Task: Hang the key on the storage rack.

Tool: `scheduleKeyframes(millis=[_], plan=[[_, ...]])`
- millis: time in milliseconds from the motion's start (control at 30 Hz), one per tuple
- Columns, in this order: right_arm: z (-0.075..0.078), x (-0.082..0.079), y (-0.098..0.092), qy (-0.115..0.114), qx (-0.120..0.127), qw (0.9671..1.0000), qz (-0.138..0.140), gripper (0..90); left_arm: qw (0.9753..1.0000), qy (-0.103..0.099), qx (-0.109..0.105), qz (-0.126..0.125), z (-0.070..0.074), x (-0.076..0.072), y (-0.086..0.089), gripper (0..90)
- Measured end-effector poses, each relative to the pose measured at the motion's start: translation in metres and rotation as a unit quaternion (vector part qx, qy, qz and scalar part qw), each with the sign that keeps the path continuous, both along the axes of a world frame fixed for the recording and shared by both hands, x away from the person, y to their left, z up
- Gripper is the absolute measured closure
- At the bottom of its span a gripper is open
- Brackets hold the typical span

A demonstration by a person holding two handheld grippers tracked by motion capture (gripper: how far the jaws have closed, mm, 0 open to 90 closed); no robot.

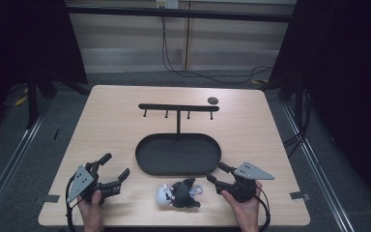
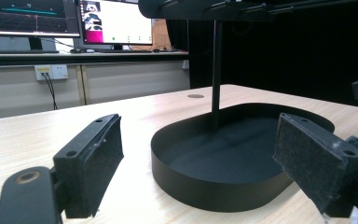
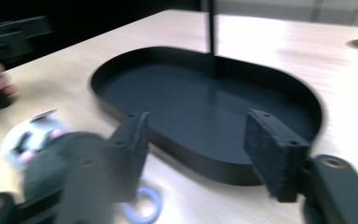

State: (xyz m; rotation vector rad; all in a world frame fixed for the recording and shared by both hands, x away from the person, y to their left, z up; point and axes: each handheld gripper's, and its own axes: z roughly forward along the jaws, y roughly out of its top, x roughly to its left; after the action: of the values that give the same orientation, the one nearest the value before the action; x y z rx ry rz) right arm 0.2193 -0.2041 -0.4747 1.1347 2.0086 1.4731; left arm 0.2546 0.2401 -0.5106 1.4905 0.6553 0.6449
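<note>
A black oval tray (image 1: 147, 164) with an upright post and a hook bar (image 1: 178, 107) stands mid-table. In front of it lies a small plush keychain toy (image 1: 178, 194), black with a white face and a pale ring (image 3: 142, 205). My left gripper (image 1: 116, 173) rests at the front left, held by a hand, jaws wide open and empty, aimed at the tray (image 2: 205, 186). My right gripper (image 1: 217, 173) sits at the front right, open, just right of the toy, with its jaws facing the tray's rim (image 3: 223, 170). The toy (image 3: 37, 154) shows blurred at its left jaw.
A small dark round disc (image 1: 213, 100) lies on the table at the back right, beyond the hook bar. Dark curtains flank the table and cables trail on the floor behind it. Monitors and a wall socket stand beyond the table in the left gripper view.
</note>
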Motion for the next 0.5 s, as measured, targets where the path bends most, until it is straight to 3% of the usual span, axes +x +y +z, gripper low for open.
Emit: scheduleKeyframes(millis=[33, 133, 167, 267, 367, 467, 500], plan=[[0.003, 0.003, 0.002, 0.013, -0.003, 0.9998, 0.016, 41.7, 1.0000, 0.000, 0.000, 0.000, 0.000, 0.000, 0.000, 15.2], [0.006, 0.006, 0.004, 0.021, -0.007, 0.9993, 0.029, 44.0, 1.0000, 0.000, 0.000, 0.000, 0.000, 0.000, 0.000, 15.2], [0.009, 0.009, 0.008, 0.038, -0.024, 0.9981, 0.042, 43.3, 1.0000, 0.000, 0.000, 0.000, 0.000, 0.000, 0.000, 15.2], [0.012, 0.011, 0.011, 0.041, -0.033, 0.9971, 0.054, 42.9, 1.0000, 0.000, 0.000, 0.000, 0.000, 0.000, 0.000, 15.2], [0.016, 0.014, 0.017, 0.065, -0.063, 0.9933, 0.072, 45.3, 1.0000, 0.000, -0.001, 0.000, 0.000, 0.000, 0.000, 15.3], [0.019, 0.018, 0.019, 0.082, -0.068, 0.9907, 0.085, 42.1, 1.0000, 0.000, 0.000, 0.000, 0.000, 0.000, 0.000, 15.2], [0.022, 0.022, 0.021, 0.100, -0.081, 0.9864, 0.102, 39.7, 1.0000, 0.000, 0.000, 0.000, 0.000, 0.000, 0.000, 15.3]])
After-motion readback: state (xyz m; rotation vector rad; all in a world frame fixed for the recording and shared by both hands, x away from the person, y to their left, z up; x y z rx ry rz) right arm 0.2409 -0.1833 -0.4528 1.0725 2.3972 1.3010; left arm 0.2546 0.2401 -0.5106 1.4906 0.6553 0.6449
